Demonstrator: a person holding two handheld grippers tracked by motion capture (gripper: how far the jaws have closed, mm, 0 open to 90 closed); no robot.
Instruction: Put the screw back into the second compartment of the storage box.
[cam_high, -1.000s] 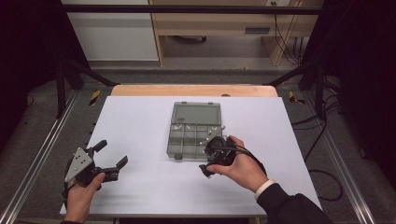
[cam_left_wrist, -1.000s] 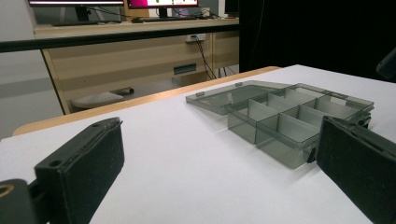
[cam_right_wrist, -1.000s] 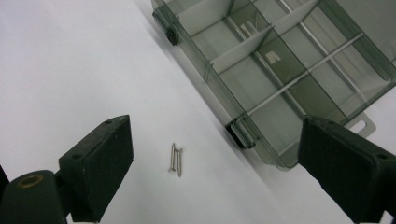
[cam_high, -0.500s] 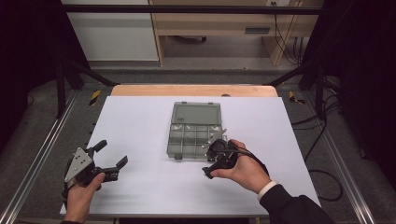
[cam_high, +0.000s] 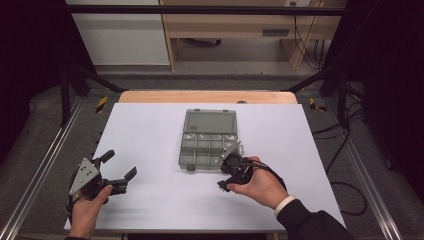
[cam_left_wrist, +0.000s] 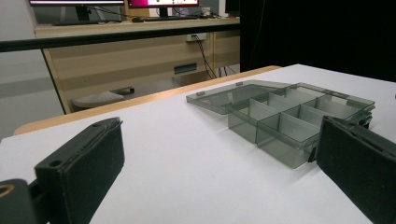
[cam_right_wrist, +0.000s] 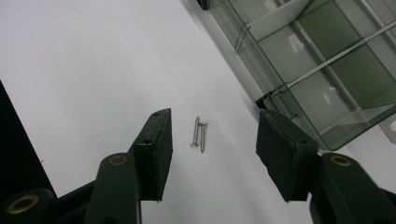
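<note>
My right gripper (cam_right_wrist: 212, 154) hangs over the white table (cam_high: 150, 130) with its jaws spread wide, and two small screws (cam_right_wrist: 199, 134) lie flat on the sheet in the gap between my fingers (cam_right_wrist: 156, 149), side by side and touching or nearly so, their heads pointing opposite ways. Neither pad touches them; they sit roughly midway between the pads, a little ahead of the tips. Just beyond my far finger is the near corner of the smoky clear organiser box (cam_right_wrist: 327, 70), its lid open and laid flat, its divided compartments showing nothing inside that I can make out. From above, my right gripper (cam_high: 231, 175) sits just beside the box's (cam_high: 207, 145) near right corner, my hand (cam_high: 260, 187) wrapped around it. My left gripper (cam_high: 117, 172) rests well apart from all this, near the table's front left, jaws also wide open with nothing between them; looking along it, the box (cam_left_wrist: 289, 112) lies ahead and toward my right-hand pad (cam_left_wrist: 359, 172), which partly covers its near end.
</note>
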